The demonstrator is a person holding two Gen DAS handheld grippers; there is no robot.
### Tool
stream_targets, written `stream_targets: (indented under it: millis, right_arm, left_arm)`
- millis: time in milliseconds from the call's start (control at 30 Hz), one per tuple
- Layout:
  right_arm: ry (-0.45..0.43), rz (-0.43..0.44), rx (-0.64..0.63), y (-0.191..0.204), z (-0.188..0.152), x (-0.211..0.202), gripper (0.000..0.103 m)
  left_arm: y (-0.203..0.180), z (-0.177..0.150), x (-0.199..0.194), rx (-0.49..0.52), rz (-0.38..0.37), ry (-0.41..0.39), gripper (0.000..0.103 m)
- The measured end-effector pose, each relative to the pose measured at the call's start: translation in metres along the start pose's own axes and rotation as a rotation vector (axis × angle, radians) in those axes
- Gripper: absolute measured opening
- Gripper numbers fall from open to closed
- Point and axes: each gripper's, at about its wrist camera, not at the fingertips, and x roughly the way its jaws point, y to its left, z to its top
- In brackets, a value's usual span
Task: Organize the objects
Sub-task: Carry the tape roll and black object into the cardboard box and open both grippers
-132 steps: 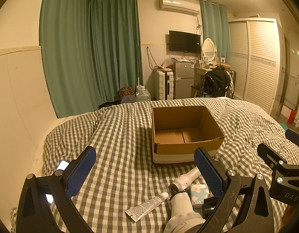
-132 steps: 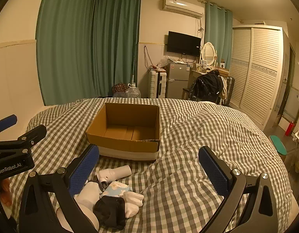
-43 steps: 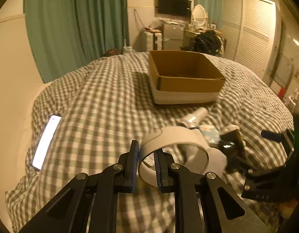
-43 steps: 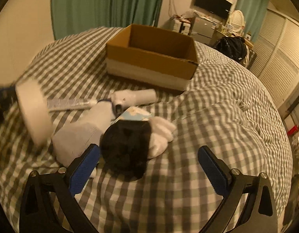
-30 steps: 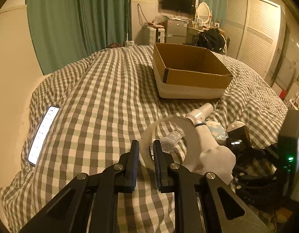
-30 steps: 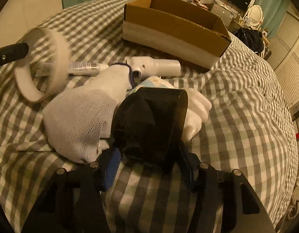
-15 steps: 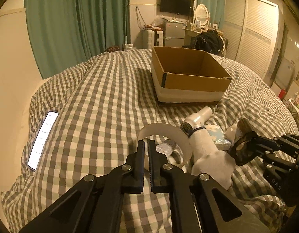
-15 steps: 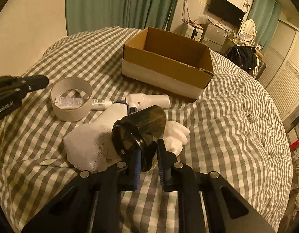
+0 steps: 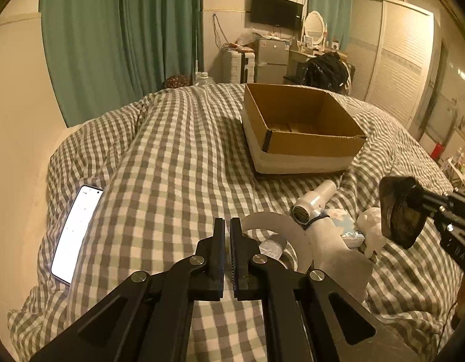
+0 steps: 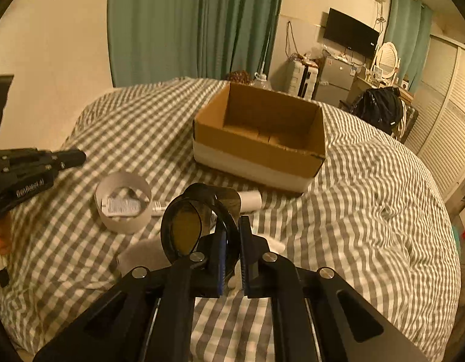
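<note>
A dark see-through cup (image 10: 199,226) hangs above the checked bed, and my right gripper (image 10: 232,241) is shut on its rim; the left wrist view shows the same cup (image 9: 398,211) at the right. My left gripper (image 9: 227,241) is shut with nothing in it. Just right of it a white ring (image 9: 280,229) lies on the bed. In the right wrist view that ring (image 10: 122,205) encircles a small tube (image 10: 120,206), apart from the left gripper (image 10: 78,157). An open cardboard box (image 9: 301,146) stands further back, with nothing visible inside.
A white hair dryer (image 9: 313,202), a white glove (image 9: 338,253) and a blue tissue pack (image 9: 345,229) lie together below the cup. A lit phone (image 9: 77,232) lies at the bed's left edge. Curtains, a wardrobe and furniture stand beyond the bed.
My right gripper closed on the dark cup and lifted it off the pile. My left gripper let go of the white ring, which now lies around the tube, and shut on nothing.
</note>
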Motion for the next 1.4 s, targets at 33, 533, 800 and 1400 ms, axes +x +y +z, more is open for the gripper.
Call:
stream_targets:
  millis: [33,533,800,1400]
  right_arm:
    - [-0.007,0.003,0.003,-0.001,0.001,-0.001,0.007]
    - [0.007,0.038,0.044,-0.023,-0.006,0.012,0.007]
    - [0.031,0.063,0.058,-0.032,-0.007,0.033,0.007]
    - [-0.021,0.046,0.068,-0.038,0.008,0.016,0.007]
  left_arm:
    - [-0.003,-0.001,0.003,0.002,-0.002,0.012,0.005]
    - [-0.046,-0.02,0.054,0.066,-0.04,0.16,0.084]
    - [-0.056,-0.018,0.087,0.118,-0.023,0.208,0.088]
    - [-0.053,0.036,0.044,0.092,-0.042,0.073,0.084]
